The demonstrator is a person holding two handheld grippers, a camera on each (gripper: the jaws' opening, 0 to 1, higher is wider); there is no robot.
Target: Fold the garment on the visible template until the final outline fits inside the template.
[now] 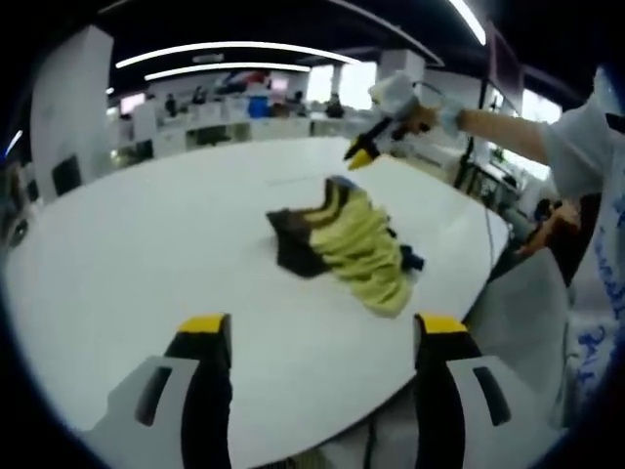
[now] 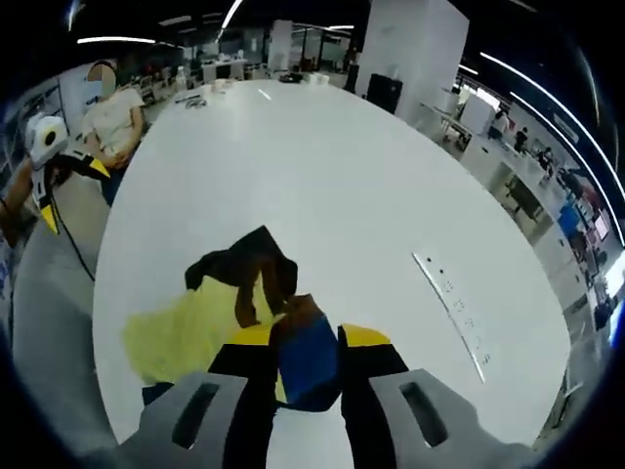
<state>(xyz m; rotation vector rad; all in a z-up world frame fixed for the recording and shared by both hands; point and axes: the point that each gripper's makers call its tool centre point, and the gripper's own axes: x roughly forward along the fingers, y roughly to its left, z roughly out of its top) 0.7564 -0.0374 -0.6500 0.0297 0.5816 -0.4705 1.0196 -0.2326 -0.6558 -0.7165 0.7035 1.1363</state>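
A crumpled garment (image 1: 356,244) of yellow, dark brown and blue cloth lies on the white table (image 1: 146,254). In the left gripper view it is ahead of my left gripper (image 1: 322,332), whose jaws stand wide apart with nothing between them, near the table's edge. My right gripper (image 1: 359,156), held by a person's hand, is at the garment's far end. In the right gripper view my right gripper (image 2: 308,342) has its jaws close together on a blue and brown fold of the garment (image 2: 195,322). My left gripper (image 2: 73,191) shows beyond the table's left edge.
A thin pale strip with dots (image 2: 449,293) lies on the table (image 2: 322,166) to the right of the garment. A seated person (image 2: 109,112) is at the far left edge. Desks and chairs stand beyond the table.
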